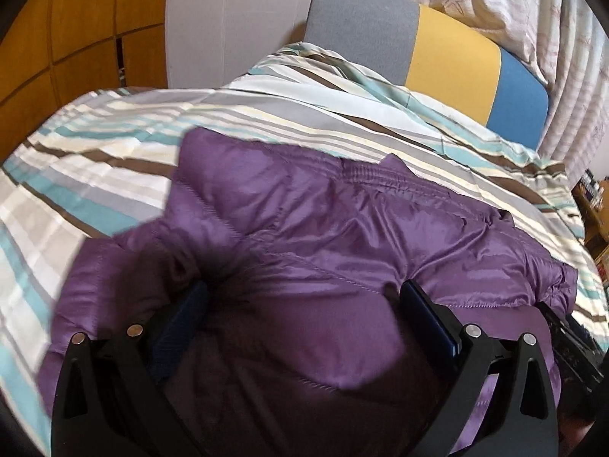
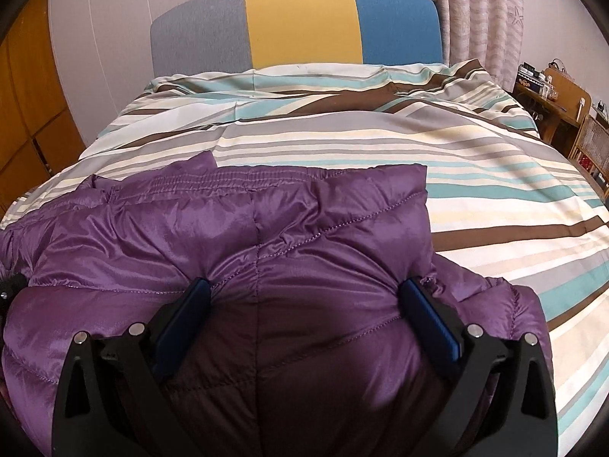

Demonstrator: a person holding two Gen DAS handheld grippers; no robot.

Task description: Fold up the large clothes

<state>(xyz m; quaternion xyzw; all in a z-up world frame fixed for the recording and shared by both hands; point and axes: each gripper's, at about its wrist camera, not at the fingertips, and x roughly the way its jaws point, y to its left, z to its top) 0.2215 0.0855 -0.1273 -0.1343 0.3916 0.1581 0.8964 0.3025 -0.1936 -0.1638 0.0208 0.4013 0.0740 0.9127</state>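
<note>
I see one purple padded jacket (image 1: 323, 228) on one bed (image 1: 95, 160), which is covered with a striped duvet in white, grey, teal and brown. In the left wrist view the jacket fills the lower half and the centre of the frame, and its left edge is blurred. At the upper left of this frame there are orange-brown wooden cupboard doors (image 1: 76, 30), then a pale wall, then one headboard (image 1: 449, 57) with three colour panels: grey, yellow and blue. At the upper right hang pale curtains (image 1: 514, 0) with a starfish pattern.

My left tongs (image 1: 304, 297) stand wide apart, with two fingers, and a thick bulge of the jacket sits between them. The blue pads (image 1: 426, 316) touch the fabric on both sides, but I cannot tell if they really press it or only rest against it.

In the right wrist view the jacket (image 2: 247, 221) lies in the lower left and centre of the frame, with its elastic hem toward the headboard (image 2: 300, 26). My right tongs (image 2: 304, 297) are also wide, and the padded fabric swells up between their two fingers. At the right edge of this frame I see wooden furniture (image 2: 559, 103) with small objects on it, too small to name.
</note>
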